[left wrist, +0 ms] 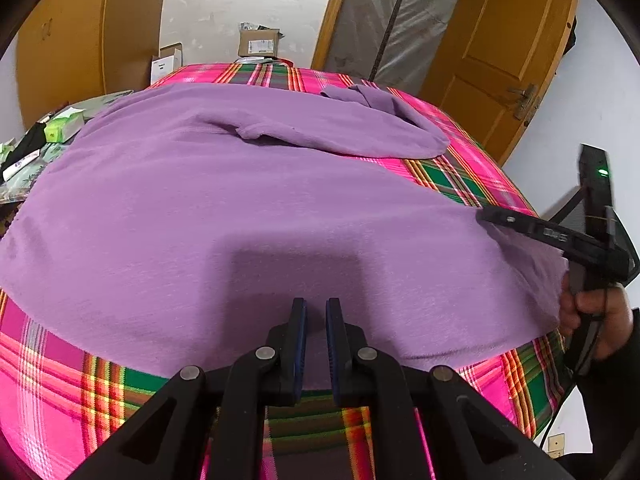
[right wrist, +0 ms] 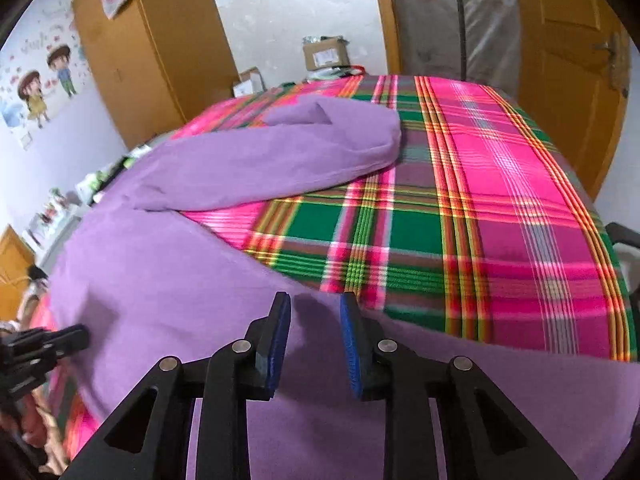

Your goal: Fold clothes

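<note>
A purple garment [left wrist: 240,208] lies spread over a pink and green plaid cloth [left wrist: 60,392] that covers the table. One sleeve [right wrist: 280,152] is folded across its far part. My left gripper [left wrist: 316,312] sits at the near hem, its jaws almost together with a ridge of purple fabric pinched between the blue pads. It also shows at the left edge of the right wrist view, as the left gripper [right wrist: 76,336]. My right gripper [right wrist: 314,320] is at the garment's right edge, jaws apart, with fabric between the pads but not pressed. In the left wrist view the right gripper [left wrist: 490,220] meets a lifted fold.
A hand [left wrist: 588,312] holds the right gripper past the table's right edge. Small packets and clutter [left wrist: 60,128] lie on the left side. Cardboard boxes [left wrist: 258,42] stand on the floor behind, between wooden doors [left wrist: 512,40]. Bare plaid cloth [right wrist: 500,220] stretches to the right.
</note>
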A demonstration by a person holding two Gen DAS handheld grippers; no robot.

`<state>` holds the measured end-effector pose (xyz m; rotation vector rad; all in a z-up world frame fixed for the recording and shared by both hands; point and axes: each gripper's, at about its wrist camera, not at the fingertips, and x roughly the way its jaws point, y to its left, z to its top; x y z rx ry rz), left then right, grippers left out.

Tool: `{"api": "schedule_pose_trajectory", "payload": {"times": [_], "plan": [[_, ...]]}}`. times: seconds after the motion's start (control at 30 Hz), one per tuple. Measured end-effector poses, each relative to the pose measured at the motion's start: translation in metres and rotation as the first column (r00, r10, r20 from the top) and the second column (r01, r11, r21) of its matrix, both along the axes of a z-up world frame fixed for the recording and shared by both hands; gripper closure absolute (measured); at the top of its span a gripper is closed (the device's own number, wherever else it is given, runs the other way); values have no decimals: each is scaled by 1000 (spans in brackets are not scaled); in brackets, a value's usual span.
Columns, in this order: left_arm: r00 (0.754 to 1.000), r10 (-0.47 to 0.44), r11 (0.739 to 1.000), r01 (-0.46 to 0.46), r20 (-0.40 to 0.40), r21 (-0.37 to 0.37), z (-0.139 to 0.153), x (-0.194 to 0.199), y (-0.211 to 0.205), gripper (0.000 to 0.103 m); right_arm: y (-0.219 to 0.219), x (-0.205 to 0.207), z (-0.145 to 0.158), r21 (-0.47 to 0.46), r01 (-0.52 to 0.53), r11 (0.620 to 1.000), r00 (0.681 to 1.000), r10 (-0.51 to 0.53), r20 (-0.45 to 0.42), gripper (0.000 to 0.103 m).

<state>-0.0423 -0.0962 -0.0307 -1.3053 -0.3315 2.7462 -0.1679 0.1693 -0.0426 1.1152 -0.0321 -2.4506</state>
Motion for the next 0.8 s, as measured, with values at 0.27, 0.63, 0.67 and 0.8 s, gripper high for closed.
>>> {"api": "schedule_pose_trajectory", "payload": {"times": [0.27,0.63,0.67,0.8], "plan": [[997,71,997,-71,-2,33,-2,9,-26,94,-1,39,-9,35,-47,998,999,47,20,75],[989,150,988,-150,-3,31,-3,32,-55,94,44,71,-10,75,19,997,1000,-20,16,75],[989,151,988,-151,-4,28,-3,33,-55,94,52,73,-11,67,40,997,999,-42,17,76],[990,139,990,-139,-8,29,1,32,-48,94,84,84,-9,58,158,986,987,-158,-2,75]]}}
